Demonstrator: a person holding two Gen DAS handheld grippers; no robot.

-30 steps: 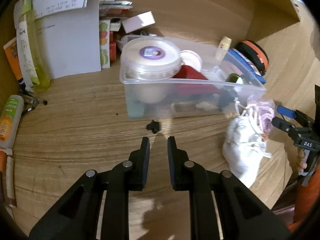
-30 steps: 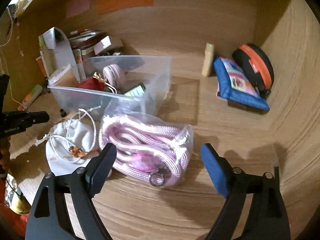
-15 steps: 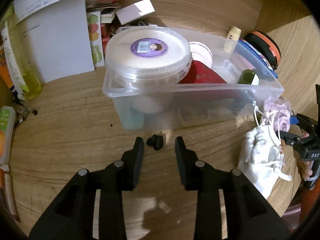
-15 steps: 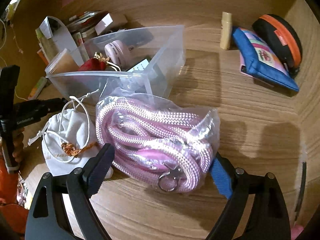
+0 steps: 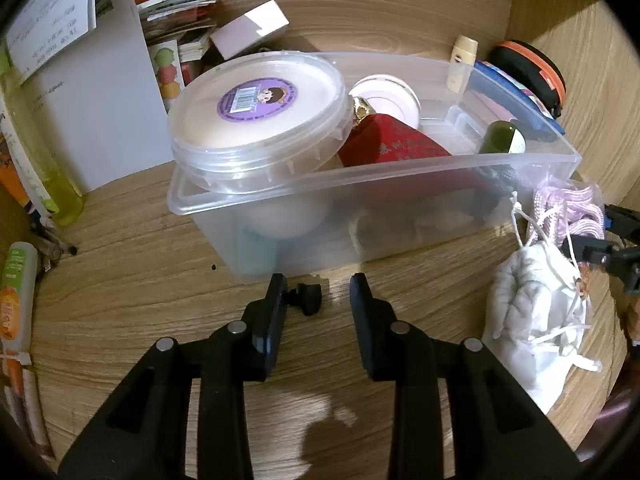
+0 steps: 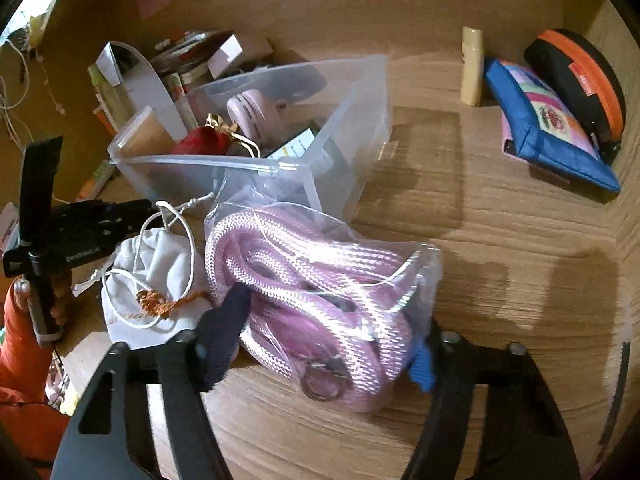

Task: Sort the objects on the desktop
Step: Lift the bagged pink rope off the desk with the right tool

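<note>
My left gripper (image 5: 319, 292) is open low over the wooden desk, its fingers either side of a small black knob (image 5: 307, 298) lying just in front of the clear plastic bin (image 5: 400, 176). The knob sits close to the left finger. My right gripper (image 6: 328, 340) is open with its fingers straddling a clear bag of pink rope (image 6: 320, 280); whether they press it I cannot tell. The bag lies on the desk by the bin's corner (image 6: 308, 168). A white drawstring pouch (image 6: 152, 280) lies left of the rope bag and shows in the left wrist view (image 5: 532, 320).
The bin holds a lidded round tub (image 5: 256, 116), a red pouch (image 5: 396, 144), a pink round case (image 6: 252, 114) and a green bottle (image 5: 500, 138). A blue pouch (image 6: 548, 144), an orange-black case (image 6: 576, 80) and a beige tube (image 6: 472, 66) lie at right. Papers, boxes (image 5: 248, 28) and bottles (image 5: 20, 280) crowd the left.
My left gripper moved forward to the black knob and opened wider around it. My right gripper moved forward and down so that its fingers straddle the rope bag.
</note>
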